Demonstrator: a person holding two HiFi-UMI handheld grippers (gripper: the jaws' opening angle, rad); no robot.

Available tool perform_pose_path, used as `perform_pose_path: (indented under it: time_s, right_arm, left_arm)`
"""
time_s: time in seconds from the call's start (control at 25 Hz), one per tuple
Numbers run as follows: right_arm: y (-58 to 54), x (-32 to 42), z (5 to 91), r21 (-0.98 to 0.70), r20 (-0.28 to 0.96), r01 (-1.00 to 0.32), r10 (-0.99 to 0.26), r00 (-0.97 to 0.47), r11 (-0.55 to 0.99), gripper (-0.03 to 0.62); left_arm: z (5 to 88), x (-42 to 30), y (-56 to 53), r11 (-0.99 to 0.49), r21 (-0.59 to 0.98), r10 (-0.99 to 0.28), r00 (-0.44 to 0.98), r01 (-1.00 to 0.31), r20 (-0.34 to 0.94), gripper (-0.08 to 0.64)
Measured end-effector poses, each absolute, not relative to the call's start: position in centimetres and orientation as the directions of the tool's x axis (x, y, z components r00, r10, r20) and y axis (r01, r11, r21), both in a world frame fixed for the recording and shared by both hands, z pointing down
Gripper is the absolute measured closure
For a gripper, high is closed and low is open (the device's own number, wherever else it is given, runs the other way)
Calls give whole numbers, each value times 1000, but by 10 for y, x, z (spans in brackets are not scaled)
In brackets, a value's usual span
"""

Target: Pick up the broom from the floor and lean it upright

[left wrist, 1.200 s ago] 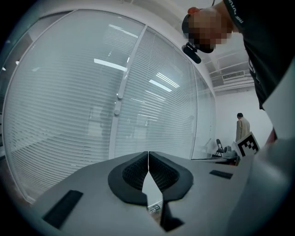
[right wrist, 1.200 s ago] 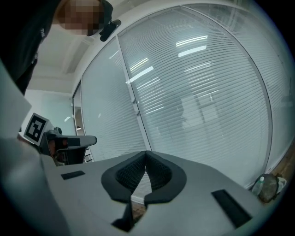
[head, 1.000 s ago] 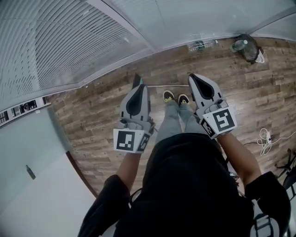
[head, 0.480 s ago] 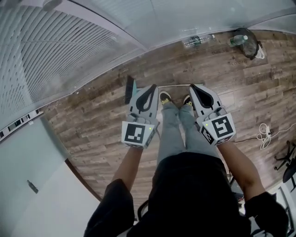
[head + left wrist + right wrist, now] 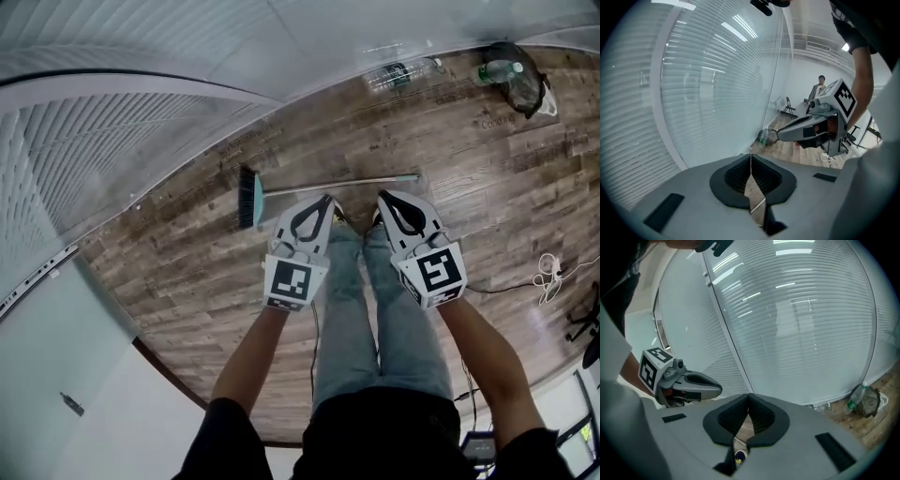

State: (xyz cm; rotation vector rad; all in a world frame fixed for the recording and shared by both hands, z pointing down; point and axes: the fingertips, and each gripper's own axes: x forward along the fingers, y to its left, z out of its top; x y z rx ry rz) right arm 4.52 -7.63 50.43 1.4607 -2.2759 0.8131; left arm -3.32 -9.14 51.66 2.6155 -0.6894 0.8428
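A brown wood-plank floor (image 5: 187, 253) meets a wall of white slatted blinds (image 5: 112, 131). The teal-headed broom with dark bristles and a grey metal handle (image 5: 328, 185) lies flat along that wall's foot, beyond the person's shoes. The left gripper (image 5: 328, 199) and right gripper (image 5: 382, 197) are pressed closed and empty. No writing is legible.

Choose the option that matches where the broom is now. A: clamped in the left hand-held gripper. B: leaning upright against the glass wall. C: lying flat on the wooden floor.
C: the broom lies flat on the wooden floor, with nothing gripping its handle.
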Motion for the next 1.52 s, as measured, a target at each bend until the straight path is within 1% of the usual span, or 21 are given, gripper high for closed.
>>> perform_pose_path:
  time_s: [0.28,0.4,0.56,0.64,0.68,0.72,0.76,0.8,0.96,1.12,1.32,1.52]
  right_arm:
    - [-58,50,617,-343,648,-919,-658,-382,196,574]
    - [-49,57,654,-369,678,-921,-640,-360,127,574]
    - [-37,59,701,-410,709,-911,-612,-350,45,572]
    - [-28,56,719,-430,722,-903,-594,-355,17,571]
    - [-23,54,727,-437,727,-899,-587,-357,5,571]
    - [-19,51,735,-444,730,-896,-583,-357,-7,571]
    - [-17,49,742,-449,730,-893,-584,-355,-19,571]
    - [-15,48,750,-453,729,-891,-587,-352,-30,571]
    - [-9,42,803,-467,734,-882,-584,-348,-62,571]
    - [0,32,861,-482,742,-871,-573,-348,-95,571]
    - [16,19,930,-505,768,-853,-517,-378,-127,567]
    - [29,18,984,-505,786,-852,-482,-387,-138,512]
  left_arm:
    - [636,-45,-77,-875,94,-253,614,-475,748,534]
    - [683,-51,-64,-887,107,-198,579,-449,791,534]
    - [741,-55,-37,-928,138,-73,530,-347,845,532]
    - [761,-54,-26,-945,137,-35,508,-296,860,532]
    - [771,-53,-22,-949,140,-22,502,-282,865,525]
    - [780,-52,-18,-948,151,-9,498,-279,867,493]
    - [790,-51,-16,-944,167,4,496,-285,869,438]
    - [801,-51,-15,-938,182,14,494,-294,870,422]
    - [857,-54,-12,-943,169,22,450,-288,893,420]
    - [917,-72,-4,-934,172,28,417,-312,909,411]
    - [994,-89,18,-951,176,74,364,-255,928,404]
    - [1057,-87,30,-963,146,63,340,-225,938,373]
